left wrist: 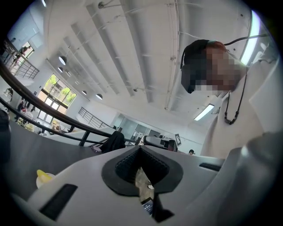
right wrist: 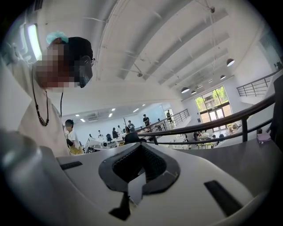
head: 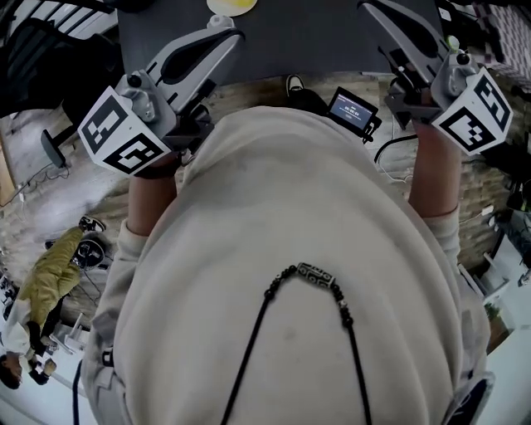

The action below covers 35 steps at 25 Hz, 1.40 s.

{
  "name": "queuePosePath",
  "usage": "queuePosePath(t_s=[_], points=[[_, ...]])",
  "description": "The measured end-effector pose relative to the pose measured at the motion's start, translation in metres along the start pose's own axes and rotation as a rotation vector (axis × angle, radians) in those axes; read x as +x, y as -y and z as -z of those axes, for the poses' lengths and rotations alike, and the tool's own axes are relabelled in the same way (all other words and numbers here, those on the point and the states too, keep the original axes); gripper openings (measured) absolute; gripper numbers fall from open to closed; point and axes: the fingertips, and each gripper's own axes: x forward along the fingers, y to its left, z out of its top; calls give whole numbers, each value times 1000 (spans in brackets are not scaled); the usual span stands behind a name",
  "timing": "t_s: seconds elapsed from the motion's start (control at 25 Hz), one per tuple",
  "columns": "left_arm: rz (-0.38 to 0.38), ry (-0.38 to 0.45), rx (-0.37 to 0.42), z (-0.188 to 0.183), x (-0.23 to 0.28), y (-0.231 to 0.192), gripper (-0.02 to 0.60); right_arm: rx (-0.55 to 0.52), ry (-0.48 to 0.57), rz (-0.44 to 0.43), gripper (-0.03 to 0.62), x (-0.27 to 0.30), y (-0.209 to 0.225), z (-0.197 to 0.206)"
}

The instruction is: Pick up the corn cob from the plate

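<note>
A yellow thing, probably the corn cob (head: 233, 5), lies on a pale plate at the top edge of the head view, on the dark table (head: 299, 41). Its yellow end (left wrist: 43, 177) also peeks out low at the left of the left gripper view. My left gripper (head: 222, 31) is held up in front of the chest with its tips just short of the plate. Its jaws are shut and hold nothing (left wrist: 140, 150). My right gripper (head: 375, 8) is raised at the right over the table edge, also shut and empty (right wrist: 141, 148). Both gripper views look up at the ceiling.
The person's pale sweater and black necklace (head: 307, 278) fill most of the head view. A small device with a lit screen (head: 353, 110) hangs below the table edge. A person in an olive jacket (head: 50, 274) stands at the lower left. A dark railing (right wrist: 212, 126) runs behind the table.
</note>
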Motion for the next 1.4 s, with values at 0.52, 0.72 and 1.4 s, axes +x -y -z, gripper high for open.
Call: queuePosePath(t_s=[0.52,0.72,1.4], points=[[265,42,-2,14,20,-35,0,-173,13,253,15,1,14,-18],[303,67,-3,27,13,-40,0,-174,-8,278,15,3,9,6],[200,53,18,14,10,-18,0,-100,36,167,15,-5,13,-2]])
